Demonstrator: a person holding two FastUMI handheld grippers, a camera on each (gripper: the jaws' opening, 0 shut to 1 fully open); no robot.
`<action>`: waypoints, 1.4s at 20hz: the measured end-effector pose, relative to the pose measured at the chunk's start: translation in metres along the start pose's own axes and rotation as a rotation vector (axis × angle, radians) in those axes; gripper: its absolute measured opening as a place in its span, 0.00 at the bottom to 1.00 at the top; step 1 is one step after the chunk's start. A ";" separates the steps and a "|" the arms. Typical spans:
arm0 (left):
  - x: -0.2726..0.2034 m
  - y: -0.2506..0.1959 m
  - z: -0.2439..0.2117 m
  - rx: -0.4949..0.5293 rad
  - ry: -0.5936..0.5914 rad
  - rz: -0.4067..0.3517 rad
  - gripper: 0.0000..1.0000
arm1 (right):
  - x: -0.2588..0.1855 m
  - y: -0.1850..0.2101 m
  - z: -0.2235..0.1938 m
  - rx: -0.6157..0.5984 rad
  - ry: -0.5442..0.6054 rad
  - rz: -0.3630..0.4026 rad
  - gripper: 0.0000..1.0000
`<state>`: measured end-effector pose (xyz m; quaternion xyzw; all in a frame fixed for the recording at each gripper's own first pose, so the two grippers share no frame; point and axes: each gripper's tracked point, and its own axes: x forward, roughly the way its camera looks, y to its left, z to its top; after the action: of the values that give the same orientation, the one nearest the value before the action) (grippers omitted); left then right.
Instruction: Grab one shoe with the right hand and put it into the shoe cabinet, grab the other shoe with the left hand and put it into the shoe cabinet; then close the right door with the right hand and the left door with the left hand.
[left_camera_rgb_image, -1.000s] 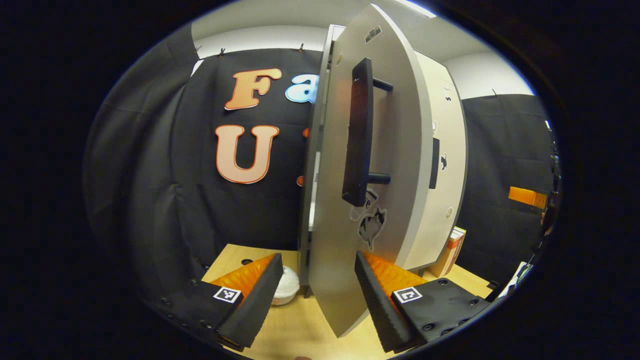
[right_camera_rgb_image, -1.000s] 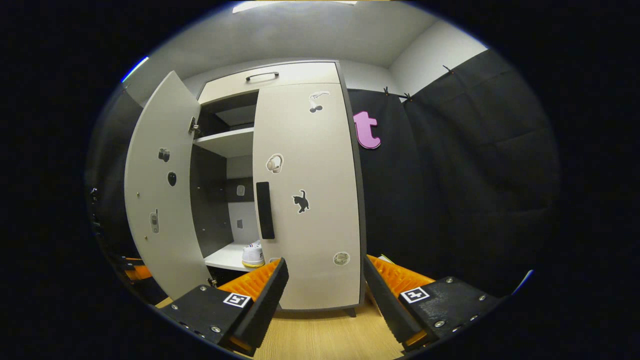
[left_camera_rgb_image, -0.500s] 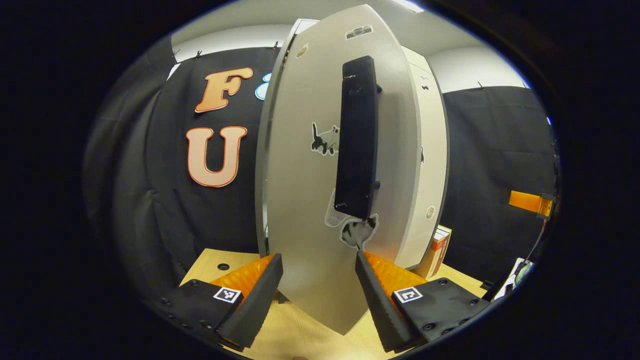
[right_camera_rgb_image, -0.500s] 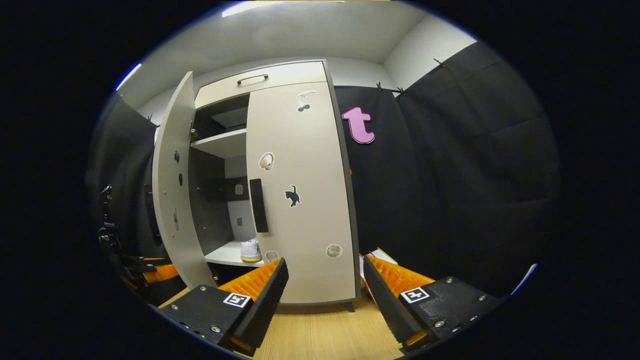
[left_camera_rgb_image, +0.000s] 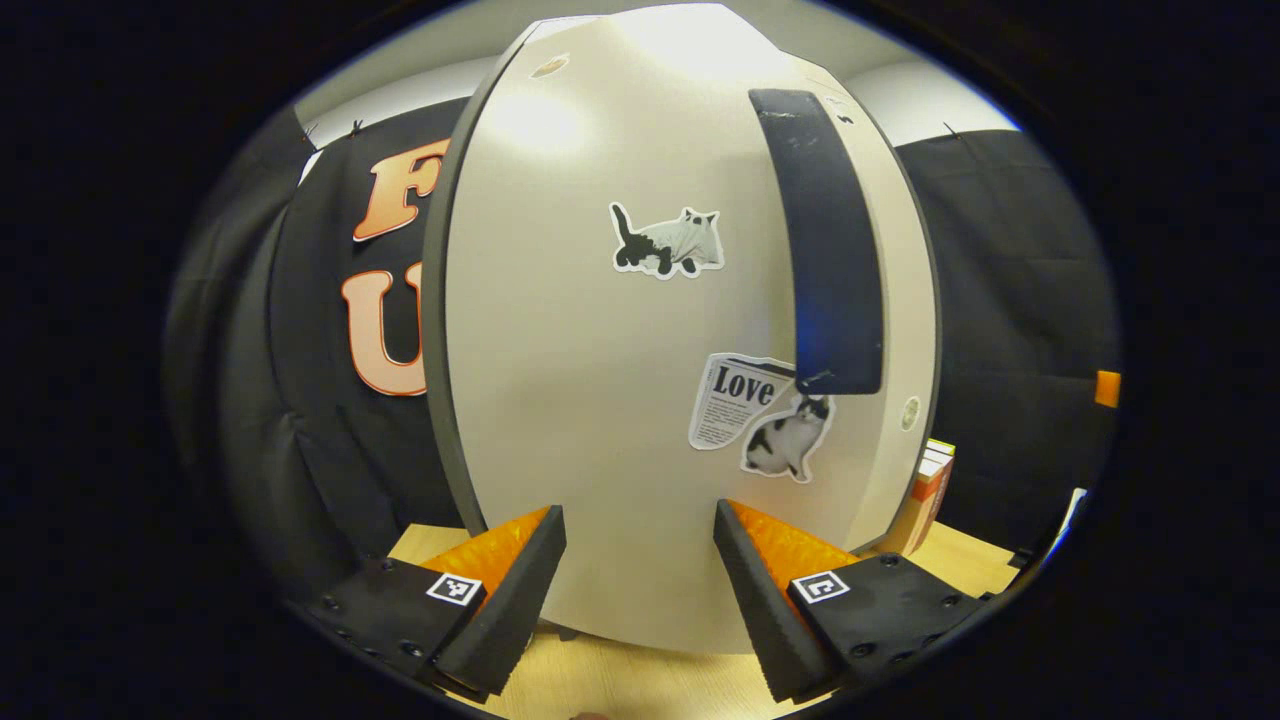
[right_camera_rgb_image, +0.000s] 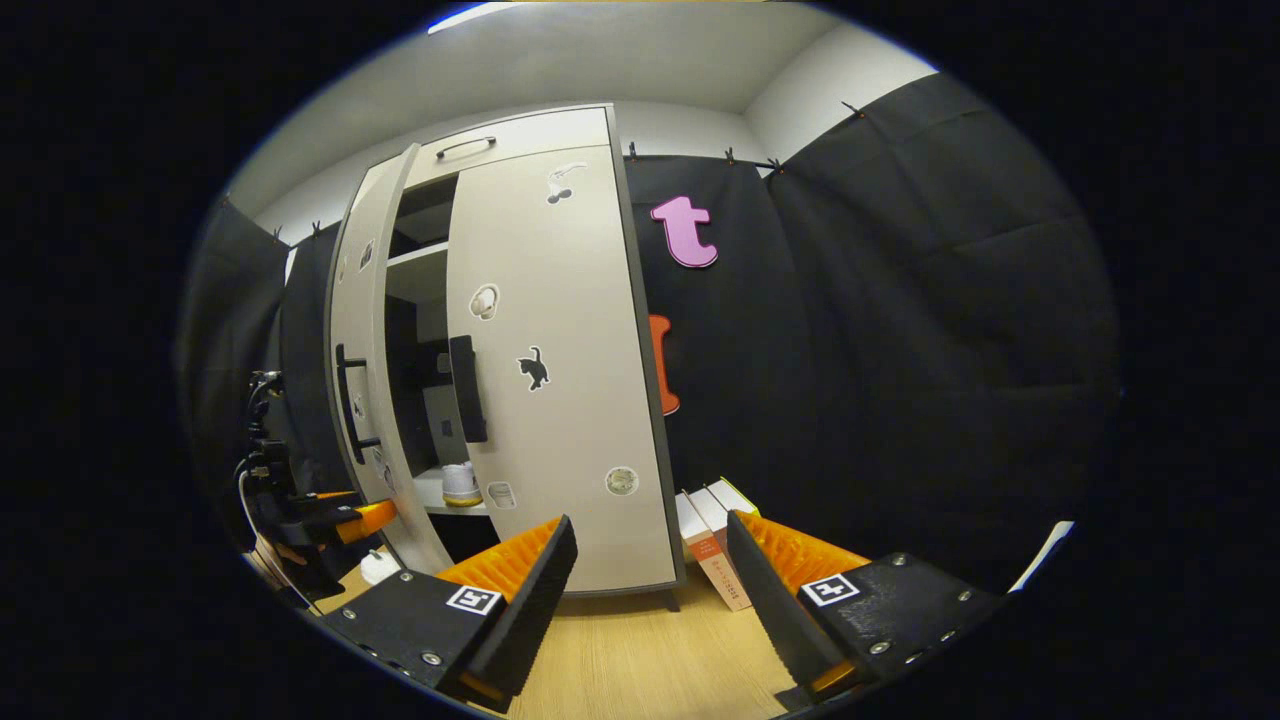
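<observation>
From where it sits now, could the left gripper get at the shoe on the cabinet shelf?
Probably not. The left door stands right in front of the left gripper, and only a narrow gap remains beside the shut right door, where the shoe sits.

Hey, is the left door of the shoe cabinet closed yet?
Not yet. The left door stands ajar, with a dark gap and a shoe visible between it and the shut right door.

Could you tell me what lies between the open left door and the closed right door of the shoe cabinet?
In the right gripper view, a dark gap into the cabinet separates the left door from the right door; a shoe sits on the lower shelf inside.
</observation>
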<state>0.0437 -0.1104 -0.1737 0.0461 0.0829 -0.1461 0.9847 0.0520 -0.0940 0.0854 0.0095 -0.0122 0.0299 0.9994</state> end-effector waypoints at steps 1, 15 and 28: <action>0.005 -0.003 -0.001 -0.002 0.002 0.002 0.99 | 0.002 -0.004 0.000 0.002 0.000 -0.005 0.93; 0.033 -0.009 -0.001 -0.078 0.027 0.054 0.97 | 0.029 -0.025 0.001 -0.010 0.006 -0.014 0.93; -0.007 -0.012 0.051 -0.032 -0.019 0.074 0.97 | 0.056 -0.020 0.035 -0.076 0.004 0.037 0.93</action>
<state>0.0408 -0.1256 -0.1230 0.0318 0.0739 -0.1086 0.9908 0.1086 -0.1109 0.1215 -0.0287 -0.0113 0.0477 0.9984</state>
